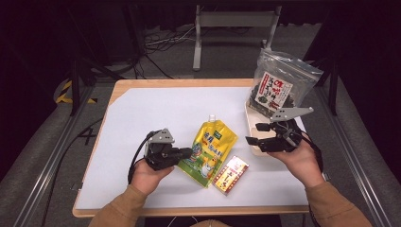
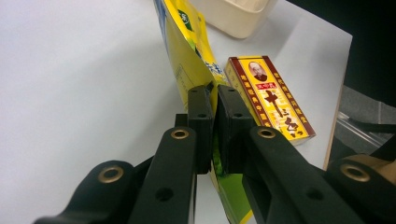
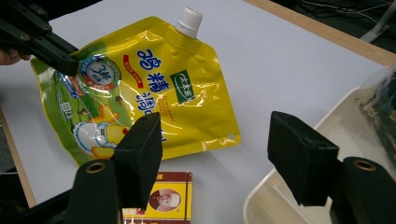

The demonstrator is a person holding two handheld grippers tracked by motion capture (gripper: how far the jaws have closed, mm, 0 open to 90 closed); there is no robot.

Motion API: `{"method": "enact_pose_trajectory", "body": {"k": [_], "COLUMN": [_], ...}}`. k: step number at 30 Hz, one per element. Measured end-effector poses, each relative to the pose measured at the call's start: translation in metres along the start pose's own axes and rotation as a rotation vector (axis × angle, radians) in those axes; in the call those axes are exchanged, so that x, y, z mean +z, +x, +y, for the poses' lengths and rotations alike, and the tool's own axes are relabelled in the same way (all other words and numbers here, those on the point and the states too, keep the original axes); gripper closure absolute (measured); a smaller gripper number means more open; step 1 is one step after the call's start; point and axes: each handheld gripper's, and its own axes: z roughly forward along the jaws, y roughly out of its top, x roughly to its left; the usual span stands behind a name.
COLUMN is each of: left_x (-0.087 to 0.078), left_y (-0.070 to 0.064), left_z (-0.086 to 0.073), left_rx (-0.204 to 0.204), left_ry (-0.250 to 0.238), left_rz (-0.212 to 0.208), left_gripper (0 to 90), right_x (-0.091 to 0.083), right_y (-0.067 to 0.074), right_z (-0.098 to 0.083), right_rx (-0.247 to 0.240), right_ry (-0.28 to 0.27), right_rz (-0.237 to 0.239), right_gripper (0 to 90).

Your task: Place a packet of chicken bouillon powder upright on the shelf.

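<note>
While the left hand-held gripper (image 1: 185,153) pinches the lower left edge of the yellow pouch (image 1: 211,149), its jaws clamped on the film, the pouch's long axis runs from there toward one o'clock, cap (image 1: 213,117) farthest off. It rests on the white tabletop (image 1: 142,118), with a red box (image 1: 231,174) at its four o'clock. At three o'clock the right hand-held gripper (image 1: 253,134) hovers with jaws apart over a cream tray (image 1: 249,113) holding a dark snack bag (image 1: 276,85). How much of the pouch still rests flat is hard to judge.
</note>
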Motion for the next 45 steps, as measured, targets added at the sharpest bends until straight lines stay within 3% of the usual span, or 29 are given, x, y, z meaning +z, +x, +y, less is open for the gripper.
{"method": "enact_pose_trajectory", "body": {"k": [8, 12, 24, 30, 37, 38, 40, 42, 45], "left_x": [-0.009, -0.013, -0.045, -0.054, -0.060, -0.061, -0.061, -0.060, -0.062], "left_y": [-0.011, -0.012, -0.024, -0.031, -0.036, -0.038, -0.040, -0.041, -0.040], "left_z": [0.004, 0.006, 0.017, 0.021, 0.022, 0.021, 0.021, 0.021, 0.020], "left_rx": [0.056, 0.062, 0.102, 0.132, 0.143, 0.152, 0.150, 0.159, 0.164], "left_ry": [-0.024, -0.037, -0.158, -0.193, -0.225, -0.247, -0.247, -0.256, -0.272], "left_rz": [0.025, 0.026, 0.053, 0.063, 0.052, 0.050, 0.043, 0.040, 0.042], "left_gripper": [86.3, 86.3, 86.5, 86.7, 86.7, 86.7, 86.8, 87.1, 87.2], "right_x": [0.008, 0.010, 0.022, 0.034, 0.047, 0.052, 0.054, 0.059, 0.063], "right_y": [0.003, 0.004, 0.007, 0.006, 0.008, 0.007, 0.007, 0.006, 0.004], "right_z": [0.000, 0.000, 0.000, 0.002, 0.002, 0.001, 0.001, 0.000, 0.001], "right_rx": [-0.007, -0.008, 0.026, 0.076, 0.097, 0.104, 0.114, 0.145, 0.163], "right_ry": [0.005, 0.005, 0.001, -0.016, -0.018, -0.026, -0.030, -0.058, -0.083], "right_rz": [0.023, 0.032, 0.066, 0.119, 0.157, 0.187, 0.201, 0.259, 0.299], "right_gripper": [35.1, 34.9, 32.4, 29.4, 27.9, 28.6, 28.4, 27.0, 26.4]}}
